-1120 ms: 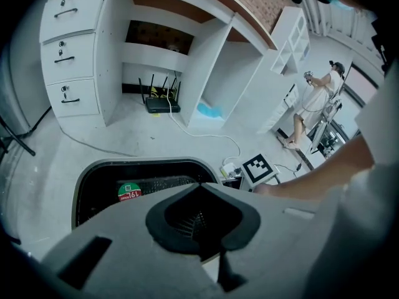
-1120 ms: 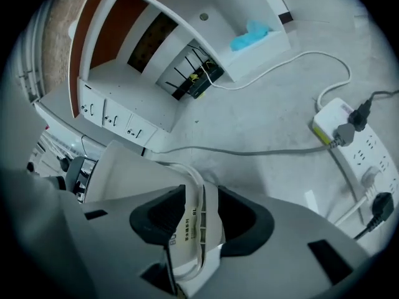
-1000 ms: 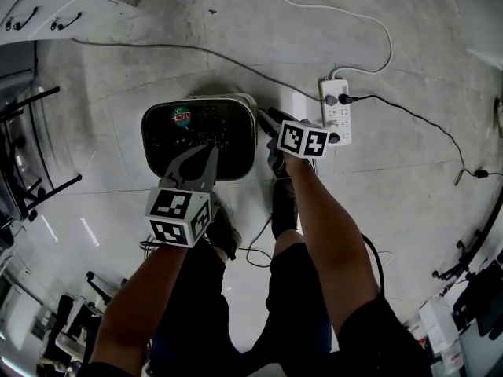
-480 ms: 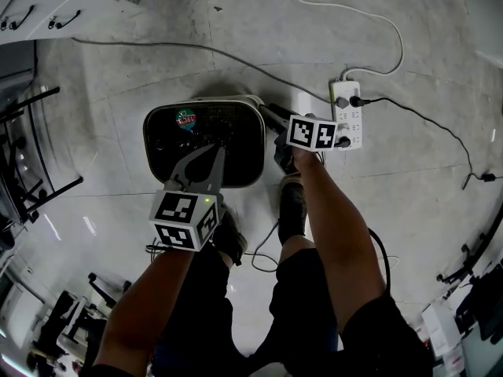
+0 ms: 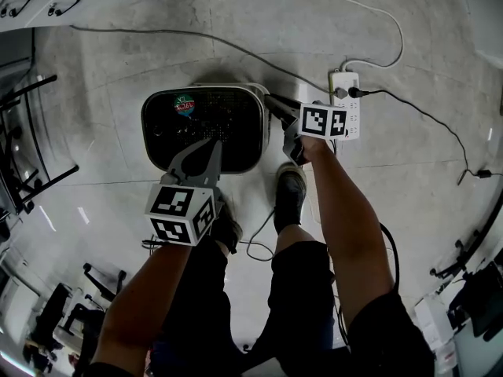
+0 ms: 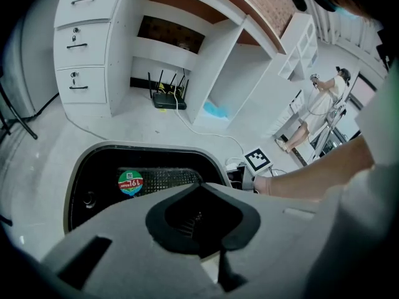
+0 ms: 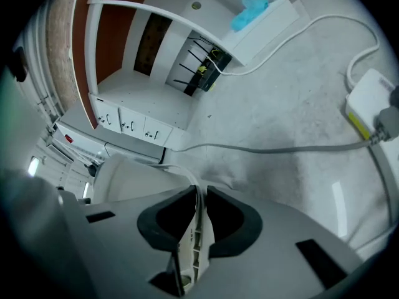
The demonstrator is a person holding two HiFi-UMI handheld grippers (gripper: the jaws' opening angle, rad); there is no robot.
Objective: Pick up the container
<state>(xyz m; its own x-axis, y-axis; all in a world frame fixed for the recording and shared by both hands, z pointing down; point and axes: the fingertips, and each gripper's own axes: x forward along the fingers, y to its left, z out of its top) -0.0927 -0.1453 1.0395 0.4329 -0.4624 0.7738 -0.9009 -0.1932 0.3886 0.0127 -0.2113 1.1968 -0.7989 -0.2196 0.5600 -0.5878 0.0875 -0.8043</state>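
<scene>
The container (image 5: 236,87) is a white rounded bin with a dark mesh inside and a round sticker (image 5: 185,105); it stands on the floor. My right gripper (image 5: 271,100) reaches its right edge. In the right gripper view its jaws are closing on the thin white rim (image 7: 194,229), which sits between the pads and touches both. The right gripper (image 7: 199,189) points along the bin's pale wall (image 7: 131,173). My left gripper (image 5: 214,142) hangs shut and empty over the bin's near side. In its own view, the left gripper (image 6: 201,184) looks down into the bin (image 6: 81,161).
A white power strip (image 5: 346,104) with plugs lies just right of the bin, with cables (image 5: 236,49) trailing across the floor. The person's shoes (image 5: 289,187) stand close in front. A black rack (image 5: 31,155) is at left; white cabinets and a router (image 6: 167,98) stand beyond.
The right gripper has edged in along the bin's right rim and the whole view has shifted slightly. The left gripper stays shut above the bin's near side.
</scene>
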